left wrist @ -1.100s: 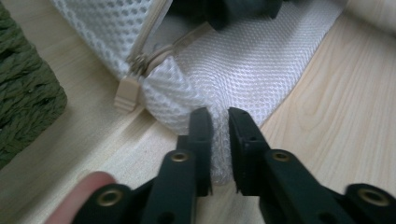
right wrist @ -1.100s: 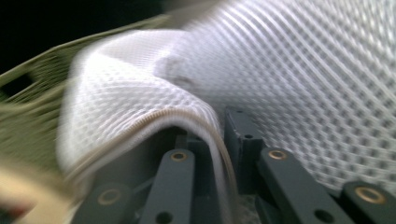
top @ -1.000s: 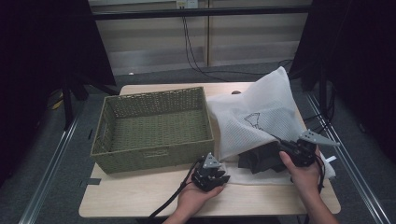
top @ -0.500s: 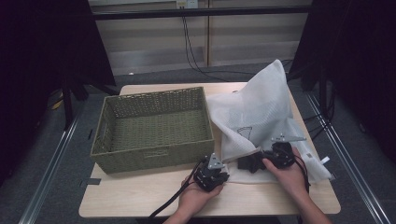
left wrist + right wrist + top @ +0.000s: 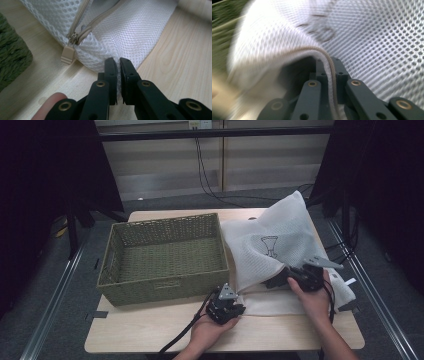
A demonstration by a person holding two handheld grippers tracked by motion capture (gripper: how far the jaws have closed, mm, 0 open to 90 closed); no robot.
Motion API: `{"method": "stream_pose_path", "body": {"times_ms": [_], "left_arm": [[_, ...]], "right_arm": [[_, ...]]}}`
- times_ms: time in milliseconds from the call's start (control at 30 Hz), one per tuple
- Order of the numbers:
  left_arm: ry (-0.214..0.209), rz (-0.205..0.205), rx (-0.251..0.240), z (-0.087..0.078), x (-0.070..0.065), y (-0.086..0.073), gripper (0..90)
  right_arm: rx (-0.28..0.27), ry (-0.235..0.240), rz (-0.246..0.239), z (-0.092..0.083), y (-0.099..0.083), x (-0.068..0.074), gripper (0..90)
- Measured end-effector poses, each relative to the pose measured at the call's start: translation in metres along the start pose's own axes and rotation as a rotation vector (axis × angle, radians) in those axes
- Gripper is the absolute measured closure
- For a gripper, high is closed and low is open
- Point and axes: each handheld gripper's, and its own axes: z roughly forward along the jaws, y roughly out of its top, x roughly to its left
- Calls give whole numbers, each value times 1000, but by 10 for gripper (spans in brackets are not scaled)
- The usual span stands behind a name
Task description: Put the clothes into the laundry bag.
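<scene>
Item: white mesh laundry bag (image 5: 280,245), lay at table's right half beside green wicker basket (image 5: 165,257).
My left hand-held gripper (image 5: 118,62) pinched bag's corner mesh near zipper pull (image 5: 67,53), jaws having just been closing.
My right hand-held gripper (image 5: 329,62) clamped upper zipper edge.
Advice noted: kept corner anchored, lifted edge gently, avoided tearing mesh.

A green woven basket (image 5: 165,257) sits empty on my tabletop's (image 5: 150,330) left half, its long side running along near the front edge. Beyond the far edge, black cables (image 5: 207,170) hang down the wall.
</scene>
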Motion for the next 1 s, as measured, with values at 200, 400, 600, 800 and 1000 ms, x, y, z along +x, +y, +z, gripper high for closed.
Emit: {"method": "stream_pose_path", "body": {"times_ms": [200, 400, 600, 800, 1000], "left_arm": [[-2, -5, 7, 0, 0, 0, 854], [5, 45, 21, -2, -3, 0, 872], [-3, 18, 9, -1, -2, -1, 867], [8, 9, 1, -1, -1, -1, 853], [-26, 6, 7, -2, 1, -2, 860]], "right_arm": [[264, 53, 8, -10, -25, -1, 880], [320, 16, 183, 28, -12, -28, 886], [210, -85, 194, 57, -2, -39, 883], [107, -20, 64, 4, -10, -5, 861], [139, 40, 115, -13, -29, -1, 876]]}}
